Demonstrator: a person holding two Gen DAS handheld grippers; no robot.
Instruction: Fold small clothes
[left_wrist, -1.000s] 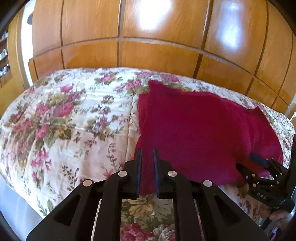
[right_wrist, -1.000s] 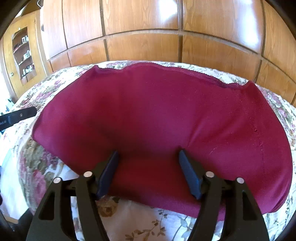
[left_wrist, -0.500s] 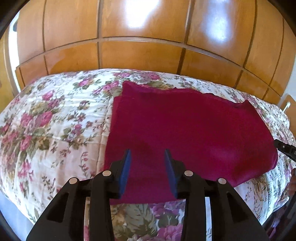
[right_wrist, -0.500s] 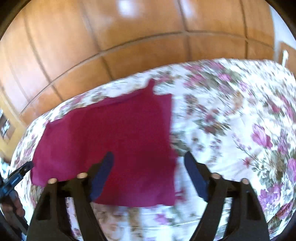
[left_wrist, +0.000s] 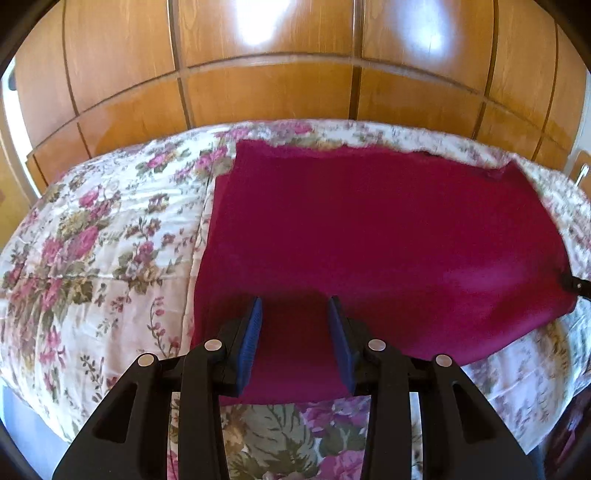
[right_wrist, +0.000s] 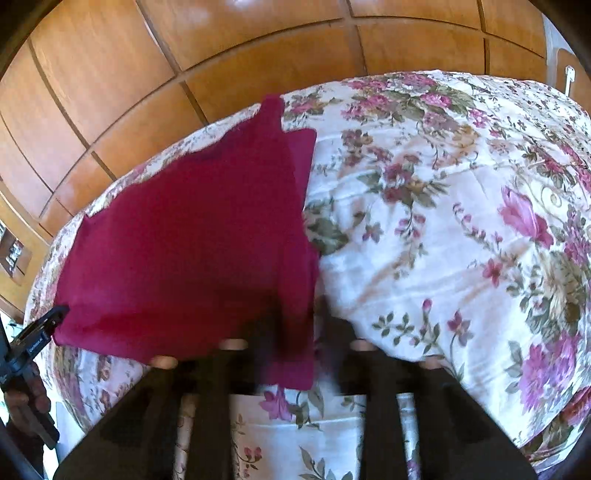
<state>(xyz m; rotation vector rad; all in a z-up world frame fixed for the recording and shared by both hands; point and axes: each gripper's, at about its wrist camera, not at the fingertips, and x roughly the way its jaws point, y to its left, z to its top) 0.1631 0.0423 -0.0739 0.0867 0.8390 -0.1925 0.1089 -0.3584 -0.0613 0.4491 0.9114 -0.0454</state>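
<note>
A dark red garment (left_wrist: 369, 240) lies flat on the floral quilt (left_wrist: 103, 240), folded to a rough rectangle. My left gripper (left_wrist: 295, 332) hovers over its near left edge, blue pads (left_wrist: 251, 343) apart, with cloth below them but not pinched. In the right wrist view the garment (right_wrist: 192, 240) fills the left half. My right gripper (right_wrist: 303, 332) is blurred; its jaws are closing, the garment's near right corner lies between them, and a gap still shows. The left gripper (right_wrist: 37, 332) sits at the garment's far left corner, a hand (right_wrist: 26, 398) behind it.
The floral quilt (right_wrist: 443, 221) spreads wide to the right of the garment. Wooden wardrobe panels (left_wrist: 277, 74) stand right behind the bed. The bed's near edge drops away at the lower left (left_wrist: 22, 406). A tip of the right gripper (left_wrist: 574, 284) shows beside the garment's right edge.
My left gripper's jaws went from nearly shut to apart, and it shifted right along the near edge. My right gripper swung from the garment's middle to its right corner, rolling, and its jaws narrowed.
</note>
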